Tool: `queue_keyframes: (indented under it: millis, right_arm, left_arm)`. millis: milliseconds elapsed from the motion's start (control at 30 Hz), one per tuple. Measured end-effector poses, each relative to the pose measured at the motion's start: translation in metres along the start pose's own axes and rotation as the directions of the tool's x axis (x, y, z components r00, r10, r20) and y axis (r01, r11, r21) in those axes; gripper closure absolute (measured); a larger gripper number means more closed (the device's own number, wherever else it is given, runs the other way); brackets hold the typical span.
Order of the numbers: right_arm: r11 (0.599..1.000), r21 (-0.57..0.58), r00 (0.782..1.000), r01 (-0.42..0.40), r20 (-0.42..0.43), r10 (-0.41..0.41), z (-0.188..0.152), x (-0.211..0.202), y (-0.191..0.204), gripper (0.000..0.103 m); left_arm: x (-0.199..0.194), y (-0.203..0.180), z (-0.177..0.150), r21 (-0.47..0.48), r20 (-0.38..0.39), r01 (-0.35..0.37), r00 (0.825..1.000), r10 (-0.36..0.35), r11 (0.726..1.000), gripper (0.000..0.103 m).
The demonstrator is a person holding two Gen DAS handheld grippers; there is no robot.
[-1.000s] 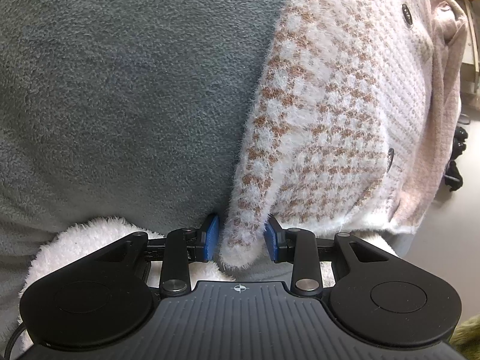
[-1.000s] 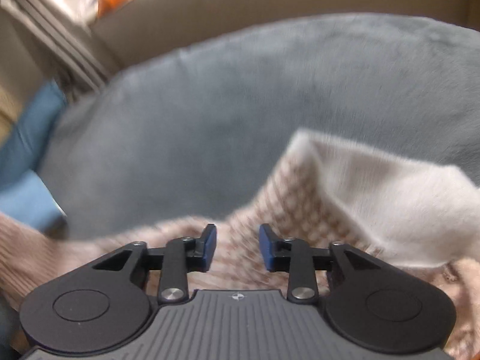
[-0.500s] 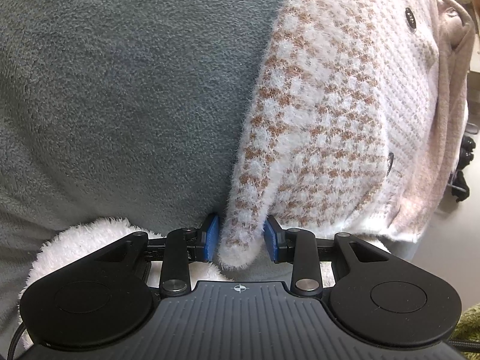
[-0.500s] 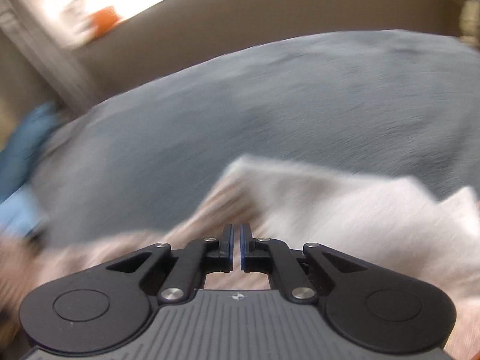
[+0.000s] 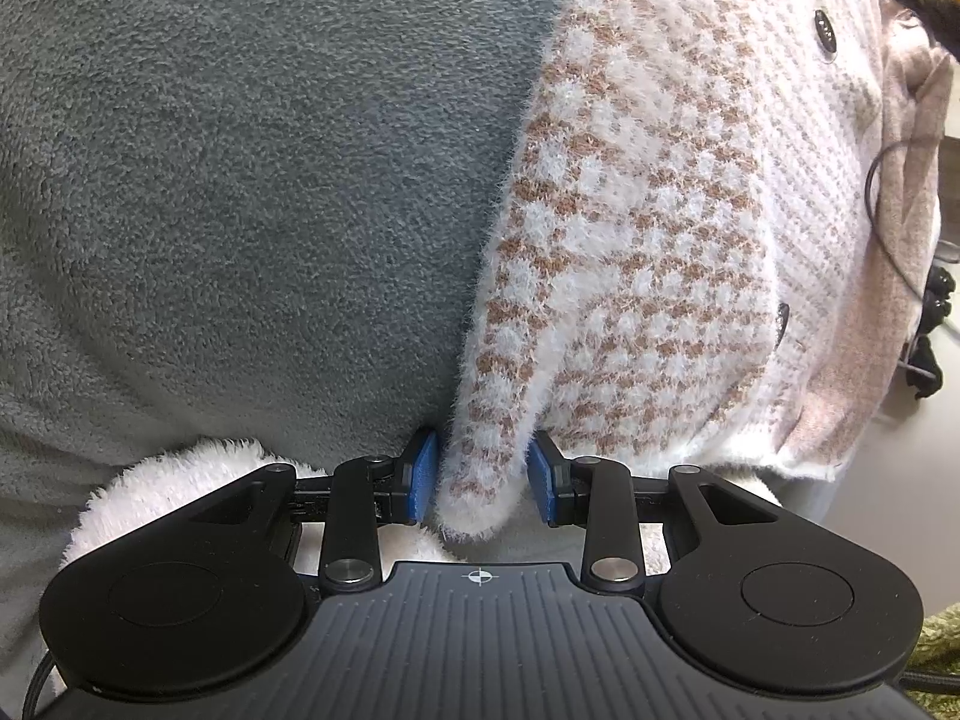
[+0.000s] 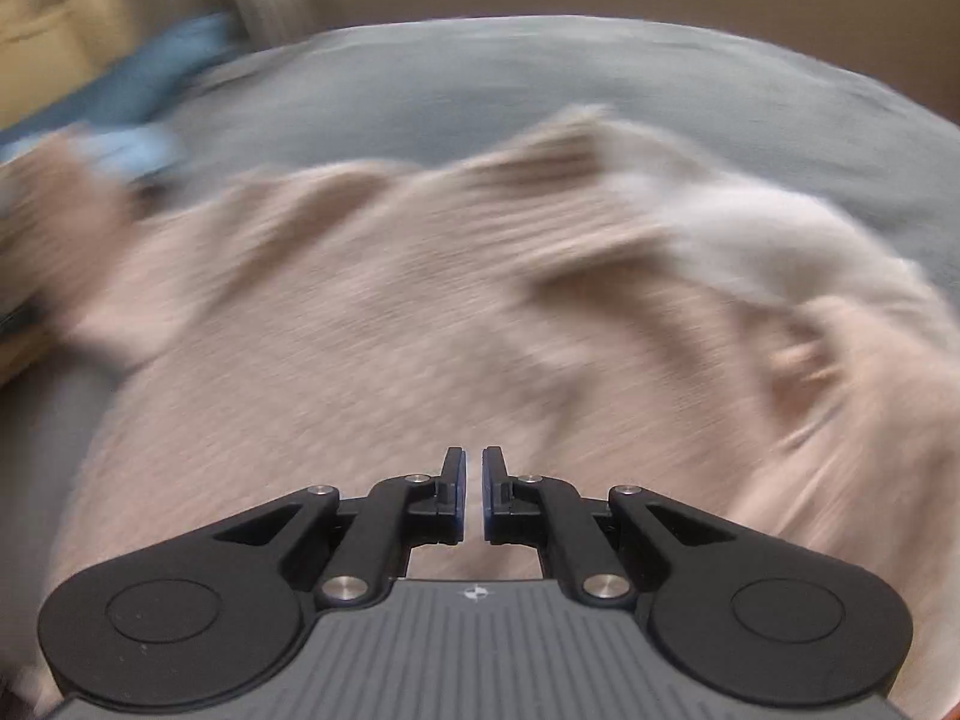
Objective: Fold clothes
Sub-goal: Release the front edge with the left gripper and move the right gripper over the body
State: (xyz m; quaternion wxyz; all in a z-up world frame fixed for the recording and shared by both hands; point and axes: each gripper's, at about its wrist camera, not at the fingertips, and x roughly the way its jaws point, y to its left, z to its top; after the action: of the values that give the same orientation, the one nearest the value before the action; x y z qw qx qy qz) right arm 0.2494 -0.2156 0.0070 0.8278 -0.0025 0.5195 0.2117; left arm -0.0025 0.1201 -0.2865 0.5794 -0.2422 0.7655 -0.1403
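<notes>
Grey fleece blanket covers the whole work surface, prob a bed; beige wall behind it in right wrist view, something blue at far left edge of blanket. Fuzzy cardigan lies spread on the blanket, right of its bare grey area in left view. White w/ brown houndstooth check, ribbed pinkish knit panel toward the right, dark buttons down it. Long hairy pile, soft, looks thick.

Left gripper: the cardigan's narrow end, prob a sleeve cuff, sits between the blue pads, jaws spread about as wide as the cuff. Touching both pads, but can't tell if it's really clamped or just bracketed. Likely placed there to pin or lift the sleeve for a fold inward. White fluffy fabric lies under gripper, on the blanket.

Right gripper: jaws nearly together w/ thin gap, nothing visible between them. Frame heavily motion-blurred; pinkish cardigan fills view below it. Can't tell if it touches the cloth.
</notes>
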Motion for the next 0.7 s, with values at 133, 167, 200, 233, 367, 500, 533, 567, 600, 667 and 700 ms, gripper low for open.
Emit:
queue_keyframes:
  millis: [133,167,200,233,367,500,533,567,600,667,700]
  right_arm:
    - [0.962,-0.233,0.986,-0.141,-0.125,0.114,-0.048,-0.014,0.069,0.09]
    - [0.95,-0.278,0.984,-0.144,-0.142,0.108,-0.061,-0.015,0.081,0.089]
    - [0.94,-0.312,0.984,-0.138,-0.153,0.093,-0.074,-0.015,0.088,0.089]
    - [0.94,-0.325,0.985,-0.104,-0.166,0.052,-0.087,-0.012,0.087,0.087]
    - [0.963,-0.269,0.981,0.029,-0.178,-0.079,-0.121,-0.015,0.066,0.085]
    - [0.984,-0.177,1.0,-0.001,-0.015,-0.001,-0.107,-0.042,0.065,0.085]
    - [0.983,-0.184,1.0,-0.003,0.029,0.008,-0.101,-0.042,0.068,0.085]
    - [0.981,-0.192,0.997,-0.004,0.072,0.018,-0.095,-0.042,0.071,0.085]
    - [0.981,-0.195,0.996,0.003,0.089,0.015,-0.092,-0.035,0.071,0.085]
    - [0.98,-0.194,0.997,0.033,0.072,-0.019,-0.094,-0.008,0.066,0.085]
    - [0.98,-0.194,0.997,0.048,0.064,-0.036,-0.095,0.005,0.063,0.085]
  left_arm:
    - [0.003,-0.003,-0.006,0.01,0.019,0.004,1.0,-0.004,1.0,0.07]
    - [0.003,-0.004,-0.007,0.017,0.024,0.005,1.0,-0.005,1.0,0.07]
    - [0.004,-0.005,-0.009,0.025,0.029,0.006,1.0,-0.006,1.0,0.07]
    - [0.004,-0.007,-0.011,0.034,0.034,0.008,0.999,-0.009,0.999,0.07]
    - [0.002,-0.015,-0.018,0.061,0.047,0.024,0.999,-0.027,0.998,0.07]
    - [0.006,-0.022,-0.027,0.101,0.068,0.027,0.997,-0.034,0.994,0.067]
    - [0.007,-0.025,-0.029,0.111,0.075,0.029,0.997,-0.037,0.993,0.065]
    - [0.007,-0.027,-0.031,0.117,0.083,0.031,0.996,-0.041,0.993,0.064]
    - [0.008,-0.029,-0.033,0.121,0.091,0.033,0.995,-0.045,0.992,0.062]
    - [0.008,-0.031,-0.039,0.128,0.112,0.038,0.992,-0.052,0.991,0.062]
    - [0.009,-0.032,-0.042,0.131,0.124,0.042,0.991,-0.058,0.99,0.062]
